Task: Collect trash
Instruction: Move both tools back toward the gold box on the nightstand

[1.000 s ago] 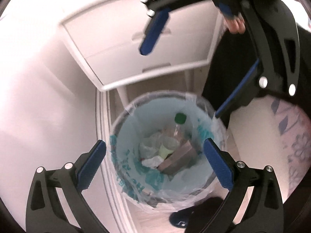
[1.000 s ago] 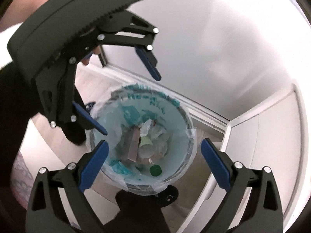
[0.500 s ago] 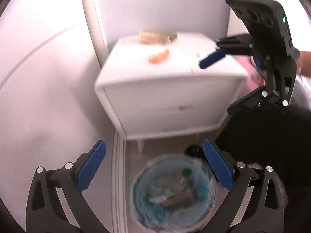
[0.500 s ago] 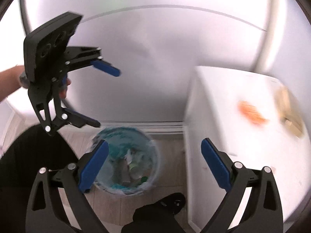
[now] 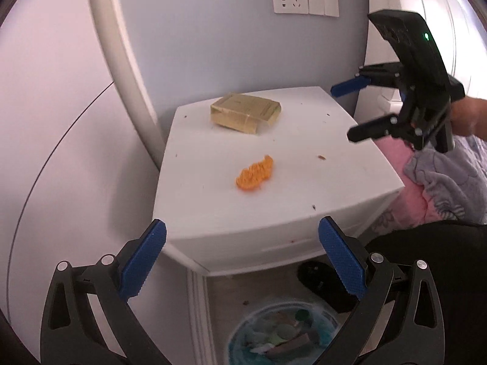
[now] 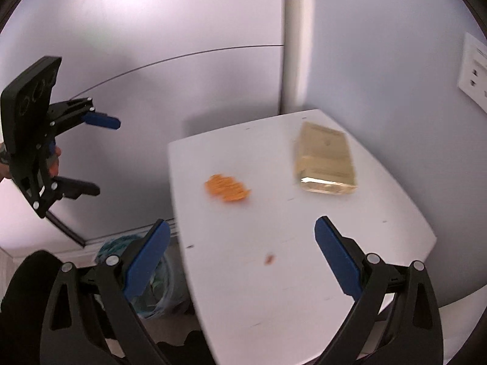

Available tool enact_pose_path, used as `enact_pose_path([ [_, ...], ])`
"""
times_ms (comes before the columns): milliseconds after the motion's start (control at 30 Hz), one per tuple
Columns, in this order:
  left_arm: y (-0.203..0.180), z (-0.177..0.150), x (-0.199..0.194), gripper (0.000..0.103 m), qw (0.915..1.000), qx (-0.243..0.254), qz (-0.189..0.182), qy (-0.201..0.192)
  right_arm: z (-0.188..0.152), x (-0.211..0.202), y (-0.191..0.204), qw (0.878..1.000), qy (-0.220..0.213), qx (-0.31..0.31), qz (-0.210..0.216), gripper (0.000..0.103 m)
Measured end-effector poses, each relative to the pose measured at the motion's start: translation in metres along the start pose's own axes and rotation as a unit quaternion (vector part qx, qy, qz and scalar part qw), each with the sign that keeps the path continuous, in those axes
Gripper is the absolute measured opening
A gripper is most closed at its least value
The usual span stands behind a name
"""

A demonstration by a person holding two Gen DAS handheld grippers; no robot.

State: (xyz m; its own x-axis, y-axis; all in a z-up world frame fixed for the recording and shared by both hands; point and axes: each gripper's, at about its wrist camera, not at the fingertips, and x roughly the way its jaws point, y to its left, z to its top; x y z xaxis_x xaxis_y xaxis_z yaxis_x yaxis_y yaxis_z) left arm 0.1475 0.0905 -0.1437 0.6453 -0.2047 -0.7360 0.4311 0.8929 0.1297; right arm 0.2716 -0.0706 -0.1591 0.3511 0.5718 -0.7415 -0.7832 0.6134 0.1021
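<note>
An orange scrap (image 5: pixel 255 174) lies near the middle of the white nightstand top (image 5: pixel 304 188), and a flat tan box (image 5: pixel 245 114) sits behind it by the wall. My left gripper (image 5: pixel 242 258) is open and empty, short of the nightstand's front edge. To the right, my right gripper (image 5: pixel 342 115) hovers open over the nightstand's right side. The right wrist view shows the scrap (image 6: pixel 226 191), the box (image 6: pixel 325 161), my right gripper (image 6: pixel 242 252) open above the top, and my left gripper (image 6: pixel 106 158) open at the left. The lined trash bin (image 5: pixel 283 331) with several pieces inside stands on the floor below.
A wall socket (image 5: pixel 289 1) is above the nightstand. Pink and floral bedding (image 5: pixel 426 182) lies to the right. The person's dark clothing (image 5: pixel 426 258) and a dark shoe (image 5: pixel 316 276) are beside the bin. Small crumbs (image 6: pixel 269 259) dot the top.
Both grippers have lifted away from above the bin and now face the nightstand top. Both stayed open and empty.
</note>
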Motion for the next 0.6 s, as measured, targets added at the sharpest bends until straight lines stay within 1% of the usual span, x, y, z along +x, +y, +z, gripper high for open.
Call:
enact_pose_path([
  [200, 0.006, 0.037, 0.029, 0.097, 0.9997, 0.02, -0.015, 0.0, 0.008, 0.008, -0.036, 0.999, 0.0, 0.03, -0.013, 0.093],
  [267, 0.008, 0.044, 0.041, 0.097, 0.9995, 0.022, -0.022, 0.0, 0.01, 0.014, -0.047, 0.999, 0.003, 0.039, -0.012, 0.093],
  [400, 0.015, 0.062, 0.072, 0.097, 0.9984, 0.033, -0.047, 0.0, 0.014, 0.03, -0.058, 0.999, 0.01, 0.05, -0.012, 0.093],
  [467, 0.018, 0.067, 0.086, 0.097, 0.9977, 0.041, -0.054, 0.002, 0.016, 0.036, -0.064, 0.998, 0.013, 0.055, -0.012, 0.093],
  [600, 0.03, 0.077, 0.115, 0.097, 0.9951, 0.056, -0.081, 0.003, 0.026, 0.057, -0.072, 0.997, 0.025, 0.071, -0.012, 0.093],
])
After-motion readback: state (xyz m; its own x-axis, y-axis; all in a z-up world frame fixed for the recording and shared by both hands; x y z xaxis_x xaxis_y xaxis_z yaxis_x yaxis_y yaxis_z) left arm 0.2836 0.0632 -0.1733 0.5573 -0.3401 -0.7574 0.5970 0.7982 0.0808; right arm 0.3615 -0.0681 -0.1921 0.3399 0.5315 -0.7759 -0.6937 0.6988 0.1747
